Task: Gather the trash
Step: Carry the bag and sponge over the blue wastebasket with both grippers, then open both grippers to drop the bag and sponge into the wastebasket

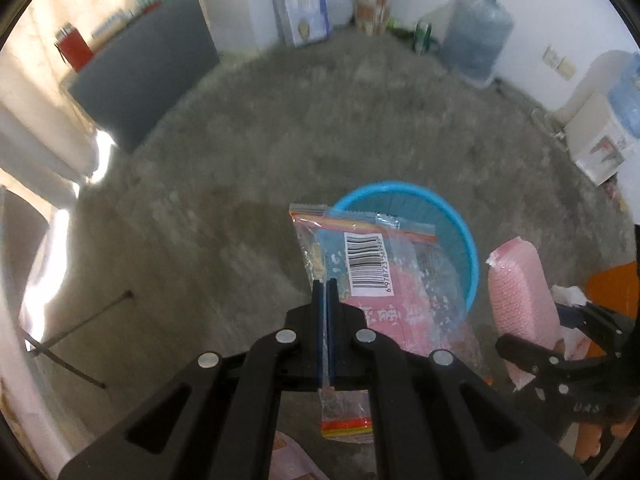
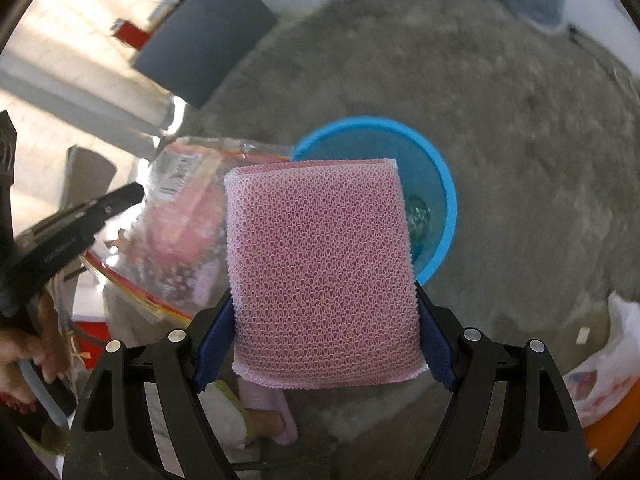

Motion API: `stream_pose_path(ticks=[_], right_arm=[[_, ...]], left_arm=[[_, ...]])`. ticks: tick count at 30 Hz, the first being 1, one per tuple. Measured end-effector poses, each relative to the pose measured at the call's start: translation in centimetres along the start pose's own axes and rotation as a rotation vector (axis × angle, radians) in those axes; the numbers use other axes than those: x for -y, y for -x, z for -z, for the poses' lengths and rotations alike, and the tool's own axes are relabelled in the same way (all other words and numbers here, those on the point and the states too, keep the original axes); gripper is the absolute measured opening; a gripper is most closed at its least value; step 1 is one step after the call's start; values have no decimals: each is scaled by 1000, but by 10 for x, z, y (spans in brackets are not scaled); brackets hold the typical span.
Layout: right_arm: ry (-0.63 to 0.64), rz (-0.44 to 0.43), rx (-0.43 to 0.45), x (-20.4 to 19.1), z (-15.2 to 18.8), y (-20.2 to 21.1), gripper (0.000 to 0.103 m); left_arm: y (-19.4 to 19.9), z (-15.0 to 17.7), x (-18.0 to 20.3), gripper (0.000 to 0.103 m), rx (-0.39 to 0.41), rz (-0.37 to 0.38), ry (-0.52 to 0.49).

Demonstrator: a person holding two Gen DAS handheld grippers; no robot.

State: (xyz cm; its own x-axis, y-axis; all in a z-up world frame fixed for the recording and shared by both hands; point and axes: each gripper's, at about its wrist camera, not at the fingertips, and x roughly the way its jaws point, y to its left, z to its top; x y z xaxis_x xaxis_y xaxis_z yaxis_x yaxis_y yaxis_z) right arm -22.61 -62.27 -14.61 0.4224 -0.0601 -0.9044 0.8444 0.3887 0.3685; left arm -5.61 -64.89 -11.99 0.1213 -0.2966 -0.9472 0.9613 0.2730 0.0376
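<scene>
My left gripper (image 1: 325, 286) is shut on a clear plastic wrapper (image 1: 368, 268) with a barcode label and pink print. The wrapper hangs over the near rim of a blue bin (image 1: 468, 240) on the concrete floor. My right gripper (image 2: 326, 316) is shut on a pink foam net sleeve (image 2: 324, 272), gripped by its two sides and held just short of the blue bin (image 2: 444, 200). The sleeve (image 1: 520, 300) and right gripper also show at the right of the left wrist view. In the right wrist view the wrapper (image 2: 184, 216) and left gripper (image 2: 120, 196) appear at the left.
A big water jug (image 1: 476, 36) stands at the far wall beside a cardboard box (image 1: 300, 0). A dark panel (image 1: 144, 76) leans at the left. A white plastic bag (image 2: 608, 364) lies on an orange surface at the right. A foot in a pink slipper (image 2: 272, 420) is below.
</scene>
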Motion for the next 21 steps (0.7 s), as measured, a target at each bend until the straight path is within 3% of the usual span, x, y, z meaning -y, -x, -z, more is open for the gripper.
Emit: stream_pose_path(ticks=[4, 8, 10, 12, 21], right_arm=[[-53, 7, -49, 16, -14, -28, 76], [-83, 11, -55, 24, -24, -47, 76], [-94, 8, -57, 28, -31, -62, 77], [-102, 14, -52, 32, -29, -72, 78], [-93, 26, -34, 30, -23, -87, 80]], left_arm=[[-48, -8, 5, 2, -76, 9, 56], [-78, -14, 1, 11, -113, 104, 153], [-87, -12, 1, 36, -116, 107, 170], [-91, -13, 3, 44, -104, 112, 167], [-78, -7, -16, 45, -20, 121, 218]])
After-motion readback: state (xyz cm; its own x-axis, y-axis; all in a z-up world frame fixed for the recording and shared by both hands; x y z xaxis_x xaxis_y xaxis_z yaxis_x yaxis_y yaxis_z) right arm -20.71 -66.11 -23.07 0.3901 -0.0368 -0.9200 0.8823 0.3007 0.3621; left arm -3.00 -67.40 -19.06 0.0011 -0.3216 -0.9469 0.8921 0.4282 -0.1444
